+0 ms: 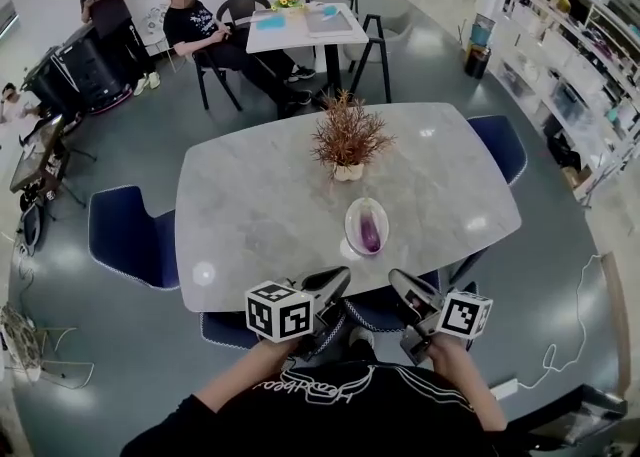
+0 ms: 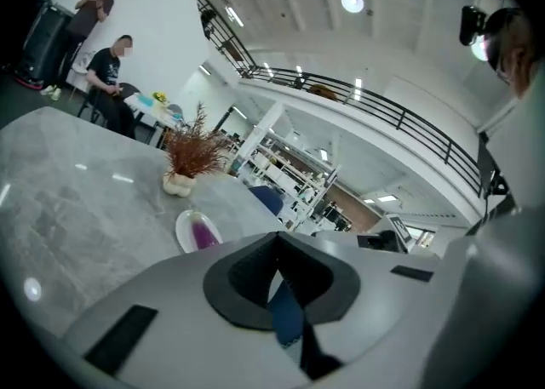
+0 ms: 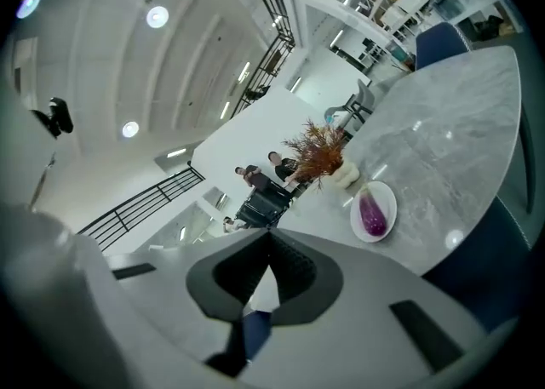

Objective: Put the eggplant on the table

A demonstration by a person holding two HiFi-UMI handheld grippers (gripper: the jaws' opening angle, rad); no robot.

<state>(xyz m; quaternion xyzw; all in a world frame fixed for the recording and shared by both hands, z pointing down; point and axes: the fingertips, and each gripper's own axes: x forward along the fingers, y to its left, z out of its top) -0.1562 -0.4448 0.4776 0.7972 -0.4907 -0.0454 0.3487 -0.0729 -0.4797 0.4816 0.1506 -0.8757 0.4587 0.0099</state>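
Note:
A purple eggplant (image 1: 371,234) lies in a white oval plate (image 1: 353,215) on the grey marble table (image 1: 260,215), close to its near edge. The same eggplant (image 2: 203,232) appears ahead and to the left in the left gripper view, and ahead to the right, as the eggplant (image 3: 371,214) on its plate (image 3: 388,195), in the right gripper view. My left gripper (image 1: 336,283) and right gripper (image 1: 402,287) hover side by side at the near table edge, short of the plate. The left gripper (image 2: 277,239) and the right gripper (image 3: 271,236) both have their jaws meeting at the tips, with nothing between them.
A dried plant in a white pot (image 1: 347,141) stands behind the plate at mid-table. Blue chairs (image 1: 130,236) (image 1: 502,142) flank the table, and another is tucked under its near edge. Two people sit by a smaller table (image 1: 298,25) at the back. Shelving (image 1: 570,75) lines the right side.

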